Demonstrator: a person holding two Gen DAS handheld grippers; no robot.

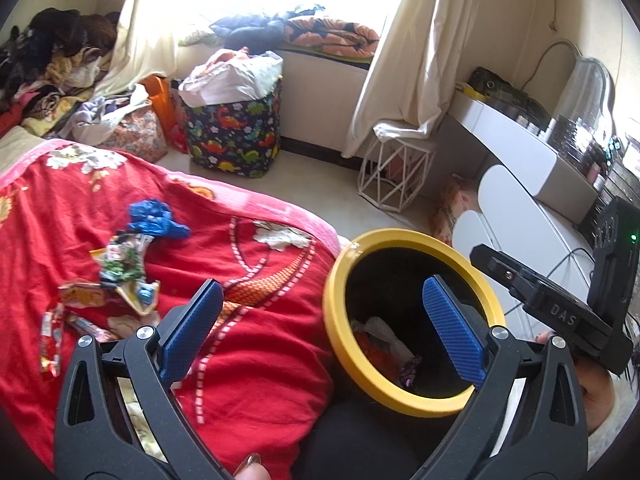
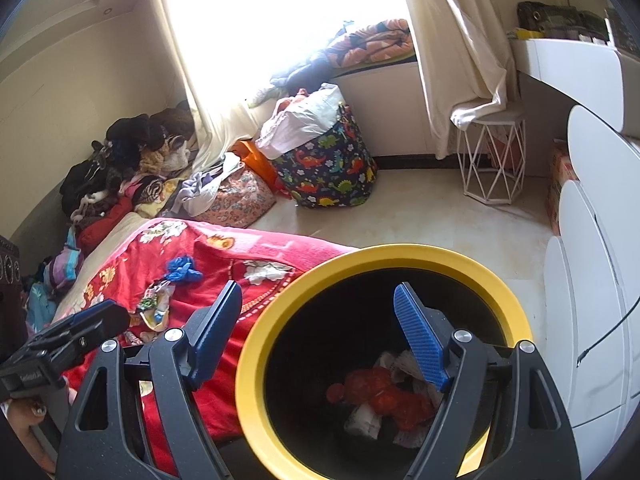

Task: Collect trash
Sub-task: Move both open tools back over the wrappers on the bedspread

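Note:
A black bin with a yellow rim [image 1: 334,320] [image 2: 256,344] stands beside the bed and holds crumpled paper and a red wrapper [image 2: 380,396]. On the red blanket [image 1: 260,360] lie a crumpled blue bag [image 1: 154,218] [image 2: 182,270], colourful snack wrappers [image 1: 124,264] [image 2: 154,304] and smaller wrappers [image 1: 52,332]. My left gripper [image 1: 324,332] is open and empty, straddling the blanket edge and the bin rim. My right gripper [image 2: 320,340] is open and empty over the bin mouth. The right gripper's body [image 1: 552,304] shows at the right in the left wrist view.
A dinosaur-print basket [image 1: 236,136] stuffed with bags stands on the floor by the window. A white wire stool [image 1: 394,176], a white dresser [image 1: 520,152] and a heap of clothes [image 1: 52,64] ring the floor space. Curtains hang beside the stool.

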